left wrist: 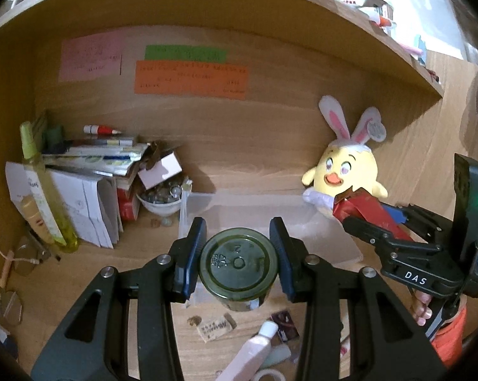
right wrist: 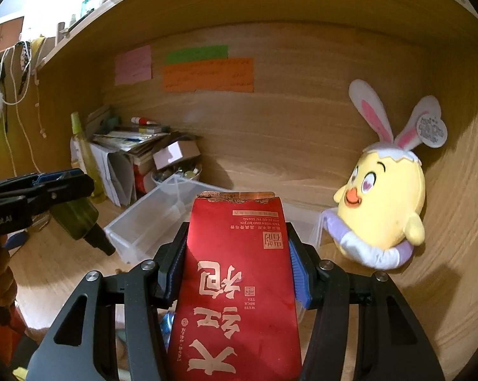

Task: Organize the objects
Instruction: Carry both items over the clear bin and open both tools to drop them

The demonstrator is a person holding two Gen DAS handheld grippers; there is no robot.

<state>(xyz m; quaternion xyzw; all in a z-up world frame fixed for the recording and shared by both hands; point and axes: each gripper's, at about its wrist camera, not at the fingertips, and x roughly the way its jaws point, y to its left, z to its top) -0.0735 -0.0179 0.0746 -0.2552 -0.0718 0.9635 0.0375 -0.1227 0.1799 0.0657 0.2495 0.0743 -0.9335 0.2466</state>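
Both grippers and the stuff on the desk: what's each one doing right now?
Left gripper: shut on the green bottle, held with its base toward the camera.
Right gripper: shut on the red tea packet, top torn open.
Clear plastic bin: open, no lid.
Chick plush: leaning on the wall.
Small cardboard box: flaps open.
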